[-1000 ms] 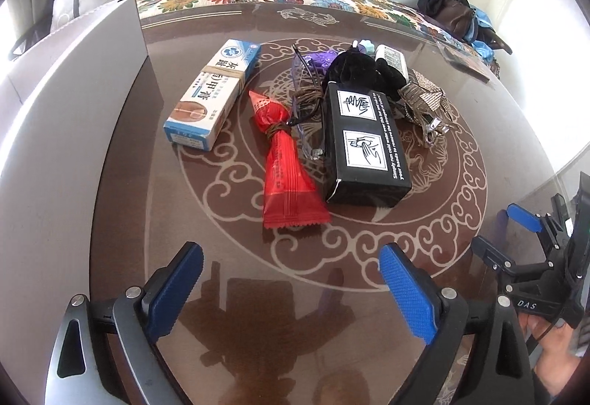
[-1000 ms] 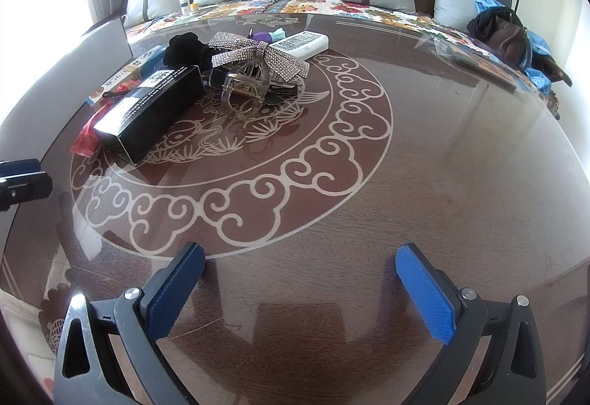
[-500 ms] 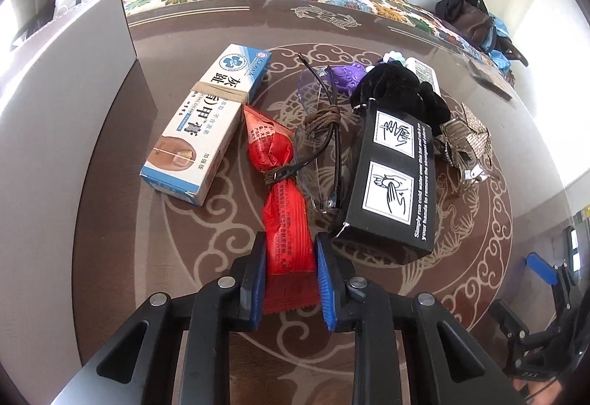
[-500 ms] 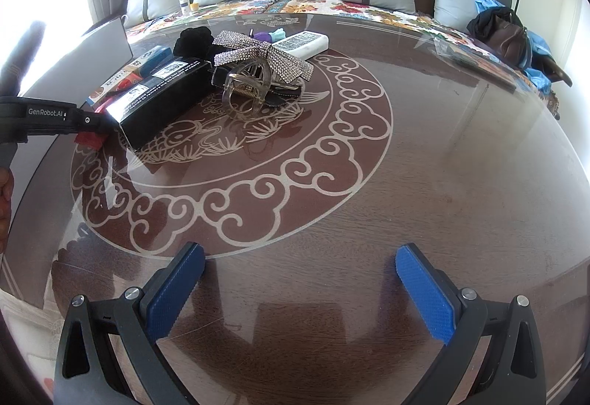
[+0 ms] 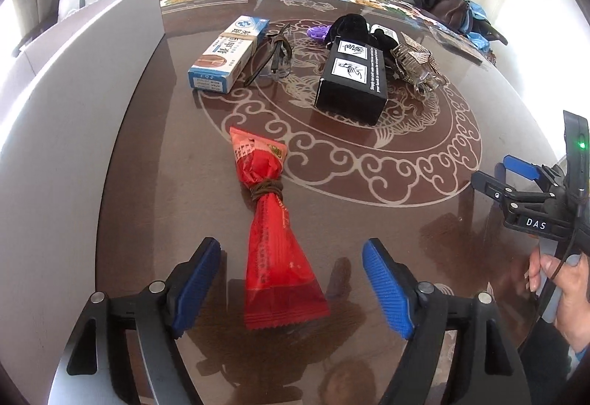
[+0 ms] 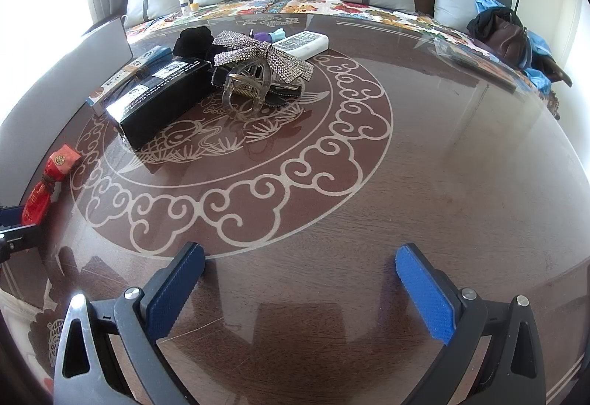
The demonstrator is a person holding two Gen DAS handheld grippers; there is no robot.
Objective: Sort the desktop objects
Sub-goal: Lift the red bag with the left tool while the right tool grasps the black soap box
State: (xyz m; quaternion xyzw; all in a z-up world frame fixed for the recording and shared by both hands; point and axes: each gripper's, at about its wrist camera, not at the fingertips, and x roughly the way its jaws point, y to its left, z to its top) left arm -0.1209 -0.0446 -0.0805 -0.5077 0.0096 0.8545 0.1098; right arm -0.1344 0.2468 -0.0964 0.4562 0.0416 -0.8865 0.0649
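A red snack packet [image 5: 273,220], tied round the middle with a brown band, lies flat near the table's front edge, apart from the pile. Its lower end sits between the jaws of my left gripper [image 5: 291,250], which are opening; the blue pads stand clear of it on both sides. In the right wrist view the packet [image 6: 48,184] lies at the far left. My right gripper [image 6: 298,254] hovers open over bare wood with nothing between its fingers. The pile holds a white-blue carton [image 5: 226,53], glasses [image 5: 274,55], a black box [image 5: 352,77] and a rhinestone bow clip [image 6: 258,55].
A black scrunchie [image 5: 350,25], a purple item [image 5: 317,32] and a white remote [image 6: 304,44] lie behind the pile. A grey panel [image 5: 73,110] runs along the table's left side. A person's hand [image 5: 564,279] holds the right gripper. Cushions and a bag [image 6: 505,32] sit beyond the table.
My left gripper shut on the red packet, drew it out of the pile toward the front edge, and now stands open around it. The right gripper stayed where it was.
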